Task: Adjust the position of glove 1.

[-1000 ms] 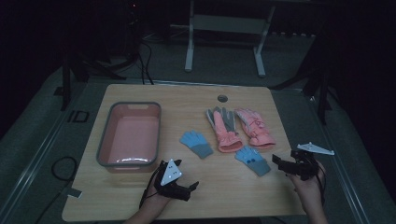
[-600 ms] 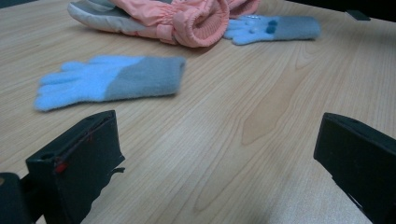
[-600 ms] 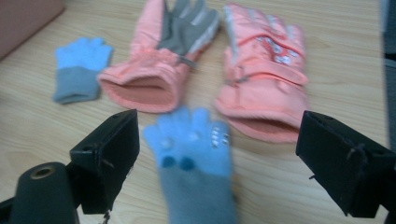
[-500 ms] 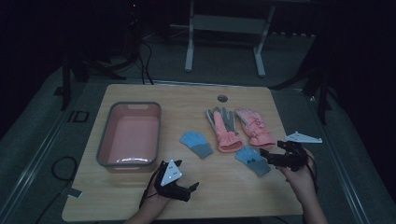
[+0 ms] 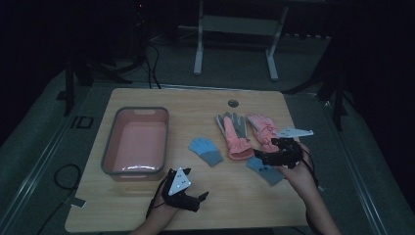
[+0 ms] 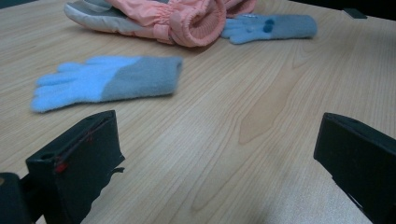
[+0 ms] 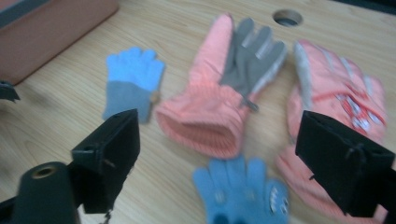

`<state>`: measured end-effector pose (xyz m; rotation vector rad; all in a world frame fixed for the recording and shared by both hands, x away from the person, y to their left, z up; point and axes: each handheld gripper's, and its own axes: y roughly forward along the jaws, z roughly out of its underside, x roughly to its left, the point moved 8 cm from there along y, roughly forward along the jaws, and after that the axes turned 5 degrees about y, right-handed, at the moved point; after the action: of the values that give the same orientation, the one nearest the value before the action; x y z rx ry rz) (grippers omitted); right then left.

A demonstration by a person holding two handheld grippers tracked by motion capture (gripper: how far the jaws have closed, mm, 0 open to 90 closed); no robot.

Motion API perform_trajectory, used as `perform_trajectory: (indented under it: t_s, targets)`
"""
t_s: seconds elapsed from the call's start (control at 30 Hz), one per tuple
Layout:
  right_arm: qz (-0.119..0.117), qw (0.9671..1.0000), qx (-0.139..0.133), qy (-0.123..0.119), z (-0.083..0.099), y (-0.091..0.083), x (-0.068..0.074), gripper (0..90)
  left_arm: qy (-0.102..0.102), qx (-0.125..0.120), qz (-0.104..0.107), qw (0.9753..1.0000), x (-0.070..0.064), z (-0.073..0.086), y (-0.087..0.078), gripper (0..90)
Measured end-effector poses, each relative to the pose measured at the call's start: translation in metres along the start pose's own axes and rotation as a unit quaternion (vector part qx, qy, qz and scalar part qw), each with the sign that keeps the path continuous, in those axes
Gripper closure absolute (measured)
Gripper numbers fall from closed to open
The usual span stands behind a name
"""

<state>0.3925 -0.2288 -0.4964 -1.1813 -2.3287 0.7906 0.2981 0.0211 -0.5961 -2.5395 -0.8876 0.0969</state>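
Right gripper (image 5: 259, 157) hovered wide open over blue glove (image 5: 265, 170) beside pink gloves (image 5: 236, 134) — left gripper (image 5: 201, 197) wide open, low over counter (image 5: 244, 205).

Pale wood-grain tabletop (image 5: 195, 105). Pink bin (image 5: 137, 143) with grey rim. Salmon-pink ski glove (image 7: 219, 98) with grey palm; beside it, second salmon-pink ski glove (image 7: 336, 88) with white-and-red pattern. Light-blue knit glove (image 6: 105, 81) with grey cuff; another blue knit glove (image 7: 240, 191) with white dots. Black jaws.

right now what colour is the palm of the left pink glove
Grey, on the pink glove; clearest in the right gripper view.
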Motion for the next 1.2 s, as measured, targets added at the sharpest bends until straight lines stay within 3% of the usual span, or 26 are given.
perform_trajectory:
  t_s: [0.23,0.47,0.8,0.93,1.2]
  targets:
    - [-0.027,0.9988,0.012,-0.038,-0.017,0.022,0.02,20.5,0.003,-0.001,0.001,1.0,-0.001,0.0,0.0,0.8]
    - [-0.063,0.9945,0.031,-0.078,-0.028,0.051,0.043,22.7,0.003,0.001,0.004,1.0,-0.001,0.0,0.0,0.8]
    - [-0.087,0.9894,0.055,-0.103,-0.035,0.086,0.066,33.9,0.004,0.002,0.005,1.0,-0.002,0.0,0.0,0.8]
    - [-0.105,0.987,0.067,-0.102,-0.039,0.109,0.081,36.8,0.004,0.001,0.005,1.0,-0.002,0.0,0.0,0.8]
    - [-0.111,0.9834,0.092,-0.111,-0.033,0.146,0.098,41.0,0.006,-0.001,0.006,1.0,-0.002,0.0,0.0,0.8]
